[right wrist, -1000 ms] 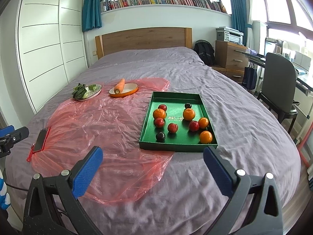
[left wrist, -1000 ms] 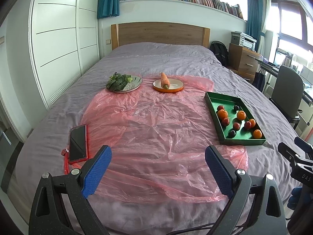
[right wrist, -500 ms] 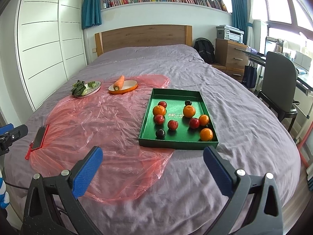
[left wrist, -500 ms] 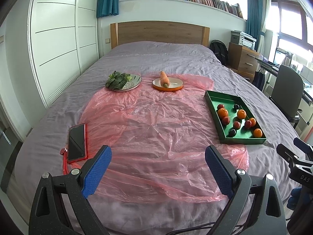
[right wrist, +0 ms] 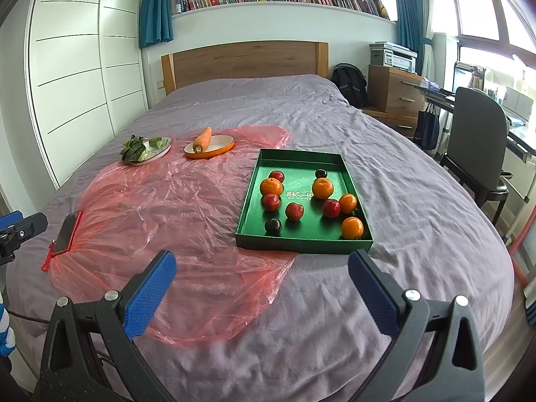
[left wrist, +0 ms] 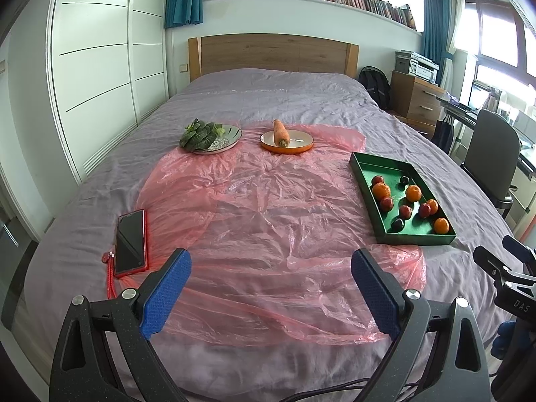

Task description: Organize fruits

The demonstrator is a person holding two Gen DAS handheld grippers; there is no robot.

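Fruits lay loose in a shallow rectangular green tray point(right wrist: 303, 241) on the purple bedspread point(right wrist: 402, 184): four round oranges point(right wrist: 322, 188), four glossy red plum-like fruits point(right wrist: 294, 211) and two small dark, nearly black ones point(right wrist: 273, 225), none touching the tray's near wall except the dark one and the orange point(right wrist: 352, 227) close beside it. Seen along the right gripper point(right wrist: 261, 288), the tray sat just beyond and between its two blue-padded fingers point(right wrist: 149, 293), which stood spread wide and held nothing. A crinkled sheet of thin pink plastic point(right wrist: 160, 207) spread ahead of the left-hand finger of that gripper, and the tray's near corner rested on its edge. The left gripper point(left wrist: 269, 293) likewise had its blue-padded fingers point(left wrist: 165, 293) wide apart and empty, hovering over the near part of the pink plastic, with the green tray beyond and outside its right-hand finger. A black smartphone in a red case point(left wrist: 130, 243) with a red cord lay flat just beyond the left-hand finger, at the plastic's edge. Far ahead, between the fingers, stood an orange-rimmed oval dish point(left wrist: 301, 145) bearing a whole carrot point(left wrist: 280, 132), and to its left, near but apart, a patterned round plate point(left wrist: 231, 137) with dark leafy greens point(left wrist: 197, 135). A wooden headboard point(left wrist: 273, 53) closed the far end.
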